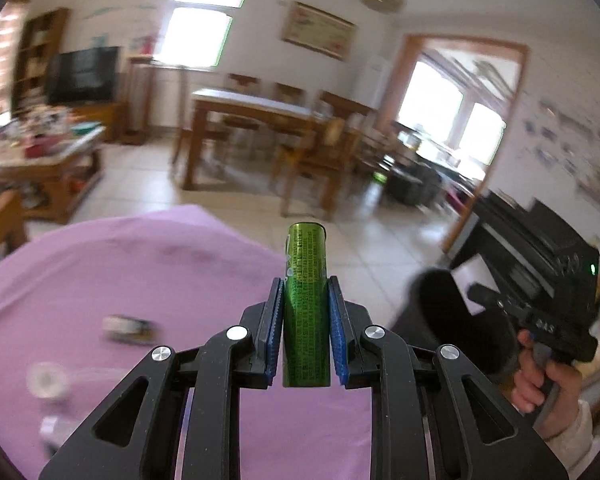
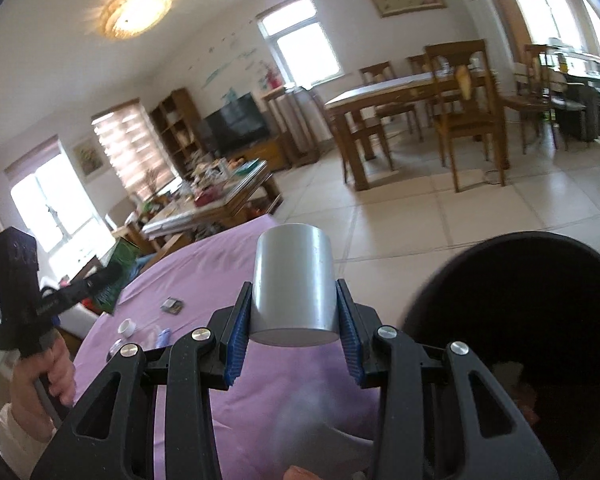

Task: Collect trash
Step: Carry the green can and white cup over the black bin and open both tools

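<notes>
My left gripper [image 1: 305,320] is shut on a flattened green wrapper [image 1: 305,300] and holds it upright above the purple tablecloth [image 1: 140,272]. My right gripper [image 2: 294,312] is shut on a grey cylinder [image 2: 294,284], held above the cloth [image 2: 228,280] just left of the black trash bin [image 2: 520,320]. The bin also shows in the left wrist view [image 1: 456,320], right of the wrapper. Small litter lies on the cloth: a dark packet [image 2: 172,305], a white cap [image 2: 127,326] and a bluish scrap [image 2: 163,336].
A blurred packet [image 1: 128,329] and a white round piece [image 1: 46,380] lie on the cloth at left. A wooden dining table with chairs [image 2: 412,92], a cluttered coffee table [image 2: 212,200] and a tiled floor [image 2: 480,208] lie beyond.
</notes>
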A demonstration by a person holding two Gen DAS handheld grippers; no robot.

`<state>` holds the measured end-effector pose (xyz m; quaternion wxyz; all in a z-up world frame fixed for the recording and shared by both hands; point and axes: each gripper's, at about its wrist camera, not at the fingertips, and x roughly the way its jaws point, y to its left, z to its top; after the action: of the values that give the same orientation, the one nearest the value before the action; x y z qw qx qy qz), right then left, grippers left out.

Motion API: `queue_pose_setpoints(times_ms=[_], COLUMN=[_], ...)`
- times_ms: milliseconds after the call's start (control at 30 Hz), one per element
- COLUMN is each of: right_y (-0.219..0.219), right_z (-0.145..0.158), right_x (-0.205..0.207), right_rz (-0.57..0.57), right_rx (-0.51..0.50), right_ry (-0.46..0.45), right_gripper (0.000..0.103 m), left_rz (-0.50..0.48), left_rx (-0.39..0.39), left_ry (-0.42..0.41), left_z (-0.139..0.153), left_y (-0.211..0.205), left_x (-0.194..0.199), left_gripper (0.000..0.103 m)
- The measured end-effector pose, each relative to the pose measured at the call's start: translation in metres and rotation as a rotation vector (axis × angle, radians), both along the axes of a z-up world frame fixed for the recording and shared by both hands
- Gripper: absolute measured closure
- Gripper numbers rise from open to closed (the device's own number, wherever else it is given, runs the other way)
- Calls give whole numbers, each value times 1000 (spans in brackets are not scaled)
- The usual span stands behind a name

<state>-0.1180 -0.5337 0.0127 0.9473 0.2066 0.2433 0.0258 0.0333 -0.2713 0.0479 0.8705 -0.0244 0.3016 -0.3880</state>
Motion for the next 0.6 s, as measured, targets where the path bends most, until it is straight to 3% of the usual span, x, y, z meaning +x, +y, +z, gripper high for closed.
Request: queue_pose_setpoints(times_ms=[233,467,600], right_y=[-68,-114,-128], right_z=[-14,-37,-52], right_x=[-42,-63,-72], right_rz=[-156,-282,-313], right_rx=[58,80,107], right_ry=[-22,5,23], right_gripper=[64,64,63], left_rz=[-223,-353,-410], left_rx=[-26,-2,38], left_ry=[46,127,134], left_z=[-27,-72,-93], left_y=[-121,-226,-273], left_x=[-36,-54,-64], left_gripper=[81,81,81])
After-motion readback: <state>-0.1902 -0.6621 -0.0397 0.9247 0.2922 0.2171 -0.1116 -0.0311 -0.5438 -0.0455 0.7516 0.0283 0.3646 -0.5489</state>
